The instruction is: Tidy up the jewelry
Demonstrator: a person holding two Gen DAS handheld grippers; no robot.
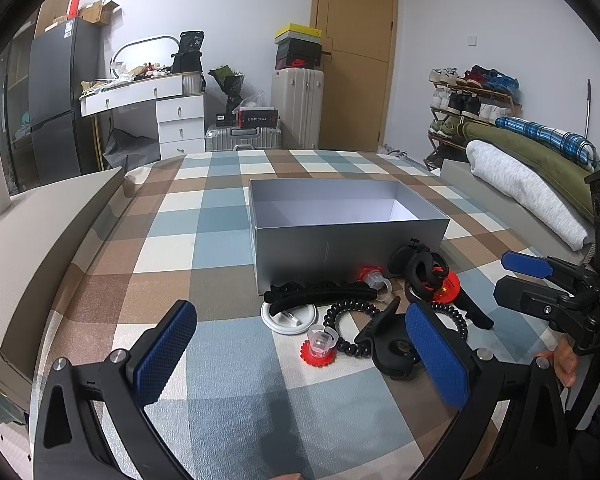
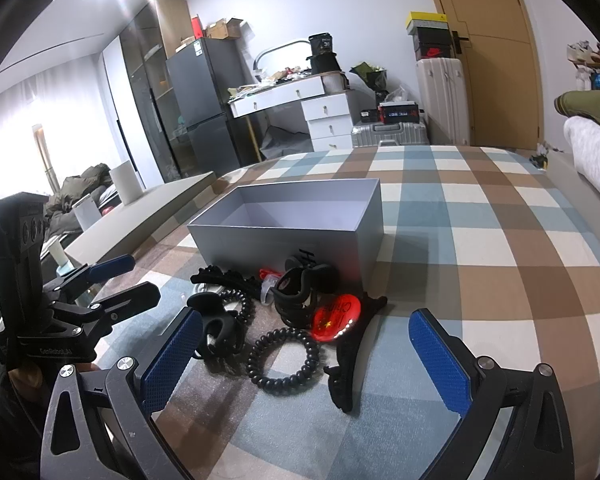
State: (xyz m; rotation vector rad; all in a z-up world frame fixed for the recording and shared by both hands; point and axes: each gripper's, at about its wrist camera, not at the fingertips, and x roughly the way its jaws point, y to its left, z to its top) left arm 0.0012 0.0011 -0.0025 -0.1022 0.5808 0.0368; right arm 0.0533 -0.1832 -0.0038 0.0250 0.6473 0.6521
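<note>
An open grey box stands on the checked cloth. In front of it lies a pile of accessories: black hair claws, a long black clip, black coil hair ties, a red round badge, clear-and-red toy rings and a white round lid. My left gripper is open and empty, just short of the pile. My right gripper is open and empty, its fingers either side of the pile; it also shows in the left wrist view.
The checked cloth covers a bed-like surface. A grey ledge runs along the left. Folded blankets lie at the right. Behind are a white dresser, suitcases, a fridge and a door.
</note>
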